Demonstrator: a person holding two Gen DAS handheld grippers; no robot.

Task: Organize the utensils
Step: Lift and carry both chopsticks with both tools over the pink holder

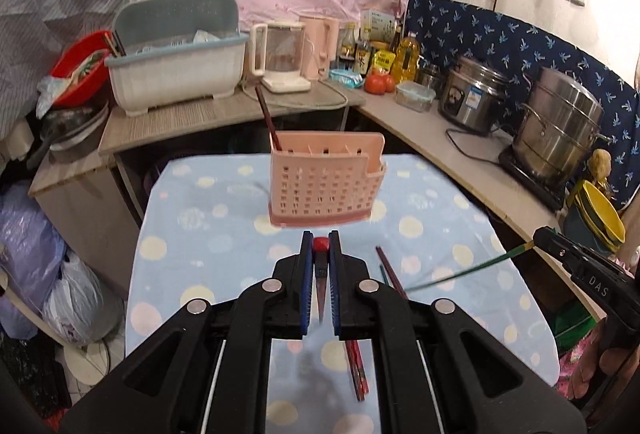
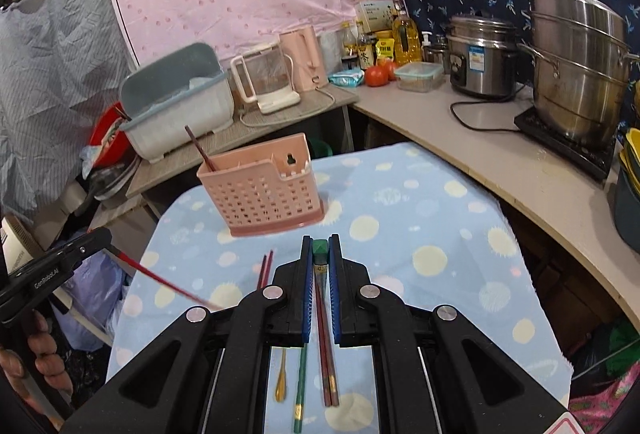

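Left gripper (image 1: 320, 246) pinches red chopstick (image 1: 321, 276); right gripper (image 2: 320, 248) pinches green chopstick (image 2: 320, 249). Both held above blue cloth (image 2: 420, 218), short of pink holder (image 2: 262, 190). Holder contains one dark chopstick (image 2: 199, 148). Early stage. Left on cloth: reddish pair (image 2: 329, 374), green chopstick (image 2: 301, 386), gold spoon (image 2: 281, 382).

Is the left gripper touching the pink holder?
Apart. In the right wrist view the left gripper hangs left of the pink holder, with blue cloth between them.
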